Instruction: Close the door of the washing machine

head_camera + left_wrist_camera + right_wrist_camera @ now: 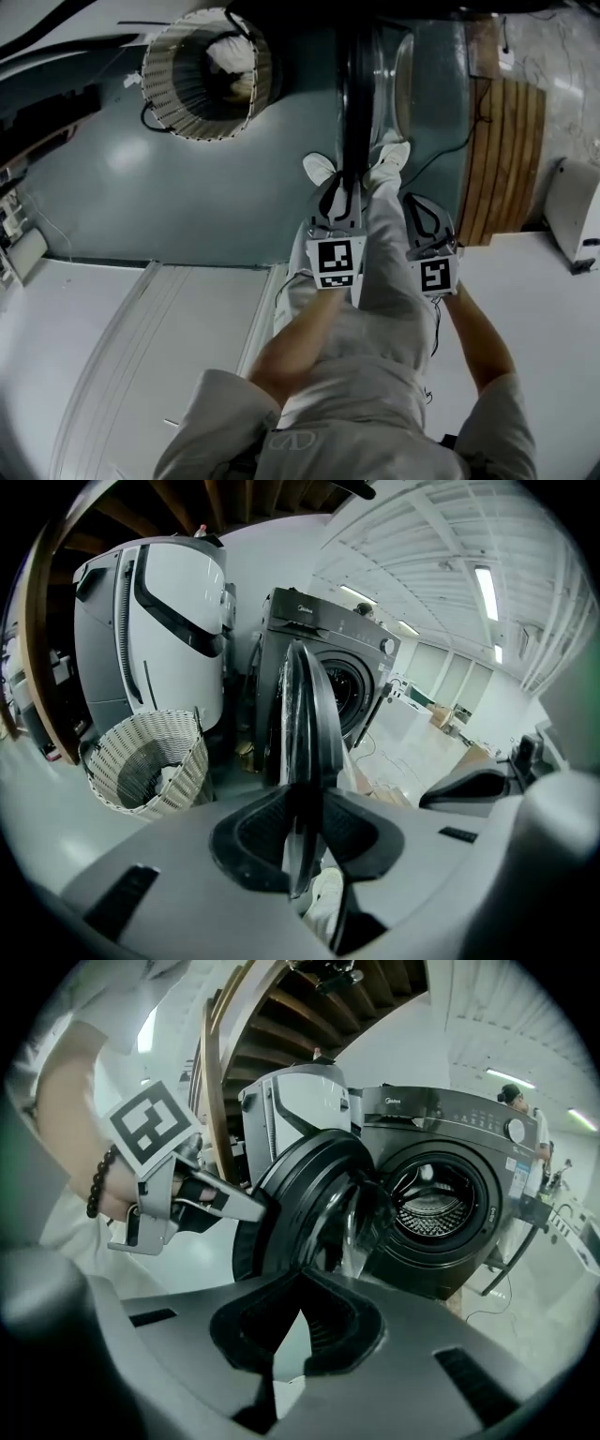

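Observation:
The dark front-loading washing machine [441,1138] stands with its round door [309,1194] swung wide open, so the drum [441,1206] shows. In the head view the door [354,94] appears edge-on, running up from my hands. My left gripper [302,799] is shut on the door's rim [300,714], which runs up between its pads. From the right gripper view, the left gripper [220,1199] sits at the door's left edge. My right gripper [302,1279] is shut with nothing in it, just short of the door's lower rim. Both show in the head view, the left gripper [339,187] and the right gripper [424,208].
A wicker laundry basket [206,75] with cloth inside stands left of the door. A tall white appliance [159,621] stands beside the washer. Wooden stairs [506,150] rise on the right, and a white unit [572,211] stands farther right. A person [514,1096] stands behind the machine.

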`<action>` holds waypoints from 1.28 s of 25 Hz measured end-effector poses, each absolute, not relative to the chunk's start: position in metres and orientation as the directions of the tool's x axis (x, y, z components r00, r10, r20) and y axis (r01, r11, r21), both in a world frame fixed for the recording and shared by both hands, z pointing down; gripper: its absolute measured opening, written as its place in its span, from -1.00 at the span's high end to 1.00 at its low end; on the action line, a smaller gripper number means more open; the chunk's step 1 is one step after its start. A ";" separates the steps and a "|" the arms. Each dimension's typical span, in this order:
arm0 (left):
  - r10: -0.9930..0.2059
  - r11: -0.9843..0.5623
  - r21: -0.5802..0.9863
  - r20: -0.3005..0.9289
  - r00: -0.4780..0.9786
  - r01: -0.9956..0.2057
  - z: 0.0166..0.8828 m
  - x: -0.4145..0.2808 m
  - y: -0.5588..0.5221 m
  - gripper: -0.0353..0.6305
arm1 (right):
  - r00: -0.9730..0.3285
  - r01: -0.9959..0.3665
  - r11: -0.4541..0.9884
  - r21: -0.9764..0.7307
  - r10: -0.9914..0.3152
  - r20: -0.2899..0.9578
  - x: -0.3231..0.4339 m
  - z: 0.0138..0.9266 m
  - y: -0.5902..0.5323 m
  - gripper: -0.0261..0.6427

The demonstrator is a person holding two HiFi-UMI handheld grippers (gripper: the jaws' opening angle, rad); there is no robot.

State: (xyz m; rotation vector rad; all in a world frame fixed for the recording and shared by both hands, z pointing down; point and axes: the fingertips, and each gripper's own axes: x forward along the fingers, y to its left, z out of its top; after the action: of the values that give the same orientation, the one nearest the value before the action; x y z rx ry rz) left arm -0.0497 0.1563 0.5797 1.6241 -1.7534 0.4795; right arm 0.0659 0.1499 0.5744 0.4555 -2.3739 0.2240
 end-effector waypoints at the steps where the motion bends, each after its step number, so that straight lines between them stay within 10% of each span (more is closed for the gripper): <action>1: -0.715 0.151 0.188 0.699 0.025 -0.970 0.580 -0.044 0.154 0.63 | -0.691 -0.380 0.924 -0.039 -0.256 0.676 0.069 0.577 0.152 0.88; 32: -0.595 0.211 0.397 0.777 0.205 -0.893 0.589 0.080 0.085 0.47 | -0.678 -0.485 0.873 -0.052 -0.338 0.652 0.141 0.629 0.140 0.59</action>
State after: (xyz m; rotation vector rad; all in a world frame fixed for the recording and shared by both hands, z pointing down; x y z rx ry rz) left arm 0.0798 0.0849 0.5893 1.4843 -1.4901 0.3772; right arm 0.1408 0.1396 0.6286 0.5910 -2.3772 0.2897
